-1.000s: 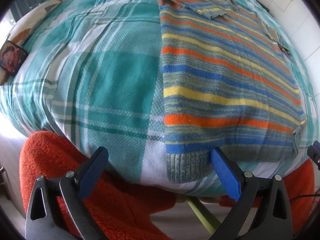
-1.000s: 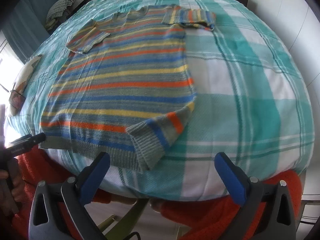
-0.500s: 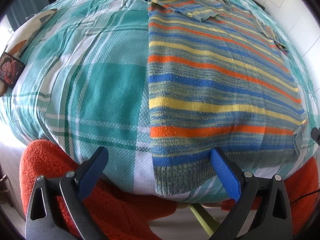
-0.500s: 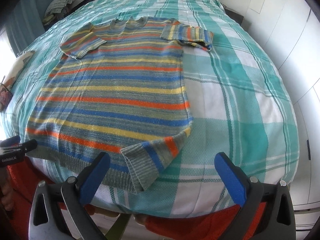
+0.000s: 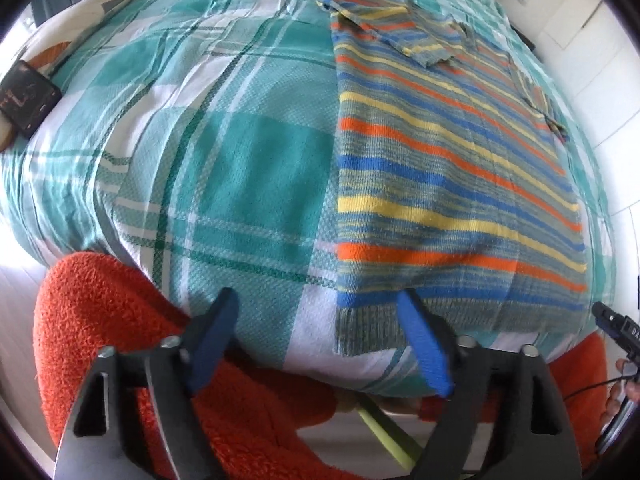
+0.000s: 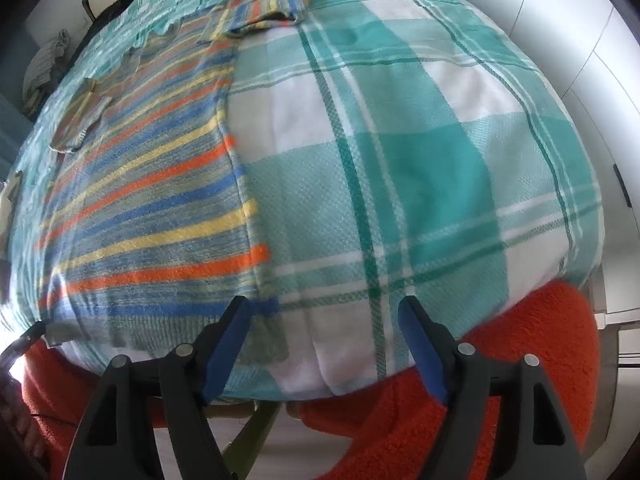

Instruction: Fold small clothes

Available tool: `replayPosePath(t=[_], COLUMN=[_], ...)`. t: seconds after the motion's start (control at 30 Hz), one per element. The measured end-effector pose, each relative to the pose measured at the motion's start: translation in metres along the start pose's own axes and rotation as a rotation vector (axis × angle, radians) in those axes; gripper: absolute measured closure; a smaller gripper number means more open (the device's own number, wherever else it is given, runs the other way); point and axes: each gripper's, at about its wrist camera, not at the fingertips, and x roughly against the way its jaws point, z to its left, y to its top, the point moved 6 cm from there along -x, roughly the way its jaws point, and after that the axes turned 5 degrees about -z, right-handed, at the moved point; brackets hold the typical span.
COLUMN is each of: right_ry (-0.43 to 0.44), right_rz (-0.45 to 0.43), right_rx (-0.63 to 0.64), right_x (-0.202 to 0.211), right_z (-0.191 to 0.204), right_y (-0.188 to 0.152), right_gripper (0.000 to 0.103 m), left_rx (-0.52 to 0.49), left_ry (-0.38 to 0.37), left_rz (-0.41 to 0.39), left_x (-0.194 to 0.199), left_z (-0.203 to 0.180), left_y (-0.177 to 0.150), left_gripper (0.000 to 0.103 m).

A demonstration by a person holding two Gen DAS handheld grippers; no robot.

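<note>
A small striped knit sweater [image 5: 448, 168] in orange, yellow, blue and grey lies flat on a teal-and-white plaid bedspread [image 5: 224, 168], its hem at the near edge. My left gripper [image 5: 320, 320] is open and empty at the hem's left corner, its right finger over the ribbed hem. In the right wrist view the sweater [image 6: 160, 208] lies to the left and my right gripper [image 6: 324, 324] is open and empty at the hem's right corner. One short sleeve [image 6: 268, 12] lies far off, the other [image 6: 76, 124] is folded onto the body.
An orange fuzzy blanket [image 5: 112, 328] hangs below the bed's near edge, seen too in the right wrist view [image 6: 520, 360]. A dark book [image 5: 26, 100] lies at the far left. White cupboard doors [image 6: 580, 40] stand to the right. The other gripper's tip [image 5: 616, 324] shows at right.
Both grippers moved closer to the sweater's hem and lower over the bed edge. The bottom right corner, which was folded up, now lies flat. Both jaws stayed open.
</note>
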Motion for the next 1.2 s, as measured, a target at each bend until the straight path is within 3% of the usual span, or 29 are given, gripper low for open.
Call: replayPosePath(t=[0.1,0.17,0.2,0.23,0.33,0.43,0.63,0.73,0.87,1.2], right_ry=[0.151,0.149,0.134,0.13,0.213,0.23,0.225,0.195,0.15,0.128], right_rz=[0.024,0.068,0.096,0.107,0.089,0.062,0.067,0.109,0.181,0.179], right_rx=[-0.031,-0.015,-0.003,0.01,0.052,0.09,0.166,0.176,0.106,0.075], right_x=[-0.01,-0.034,-0.042,-0.045,-0.033,-0.009,0.037,0.023,-0.027,-0.05], right_z=[0.022,0.033,0.035,0.037,0.042,0.041,0.041,0.03,0.011,0.01], right_y=[0.003,-0.001,-0.005,-0.008,-0.006,0.002,-0.001,-0.01,-0.024,-0.027], right_gripper=[0.019,0.018,0.019,0.027,0.098,0.098,0.098,0.098,0.098,0.098], left_rx=[-0.07,-0.098,-0.097,-0.093,-0.047,0.014,-0.082,-0.109,-0.103,-0.219], left_ry=[0.006,0.006,-0.009,-0.03,-0.065,-0.126,-0.108,-0.05,0.021,0.154], left_rz=[0.02,0.062,0.072,0.077,0.065,0.042,0.012,0.052,0.152,0.169], left_x=[-0.017,-0.03,-0.032,-0.031,-0.02,0.008,0.051,0.032,-0.017,-0.044], left_z=[-0.015,-0.022,-0.024,-0.025,-0.018,-0.006,-0.006,0.001,0.004,-0.01], left_y=[0.005,0.002,-0.001,-0.002,-0.004,0.0,-0.003,-0.009,-0.015,-0.007], left_gripper=[0.018,0.039,0.066,0.099,0.102,0.103,0.103,0.103,0.103,0.099])
